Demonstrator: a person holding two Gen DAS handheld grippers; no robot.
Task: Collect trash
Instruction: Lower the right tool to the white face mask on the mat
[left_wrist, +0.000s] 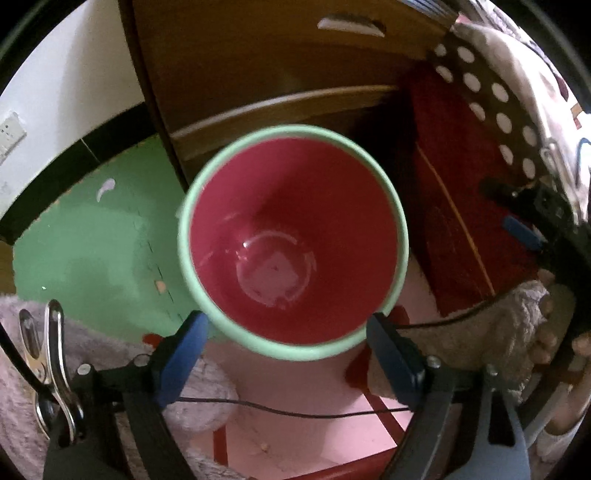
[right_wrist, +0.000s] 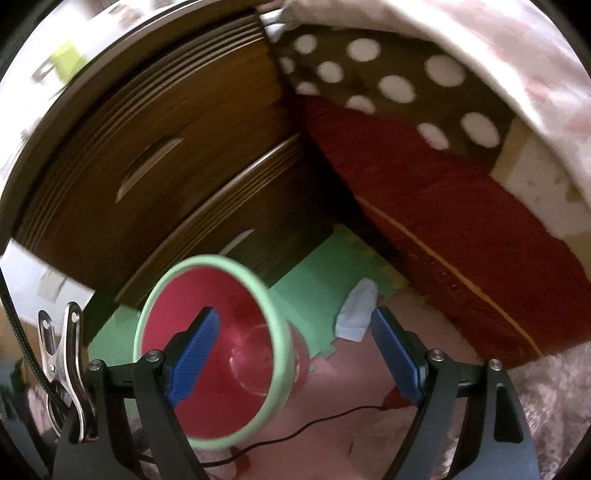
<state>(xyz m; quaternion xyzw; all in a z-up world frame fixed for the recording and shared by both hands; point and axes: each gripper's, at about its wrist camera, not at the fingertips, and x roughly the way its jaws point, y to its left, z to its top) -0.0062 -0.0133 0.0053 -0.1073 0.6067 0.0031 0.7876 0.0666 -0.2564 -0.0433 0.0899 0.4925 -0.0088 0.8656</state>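
Observation:
A waste bin with a pale green rim and a red inside stands on the floor mats, nothing in it. I look almost straight down into it in the left wrist view. My left gripper is open wide, one fingertip on each side of the rim's near arc. In the right wrist view the bin sits low left, partly behind one finger of my right gripper, which is open and holds nothing. A crumpled pale tissue lies on the green mat just past its right fingertip. A white scrap lies left of the bin.
A wooden drawer unit stands behind the bin. A bed with a red base and a polka-dot sheet runs along the right. A fluffy rug and a thin black cable lie near. A hand holds the right gripper.

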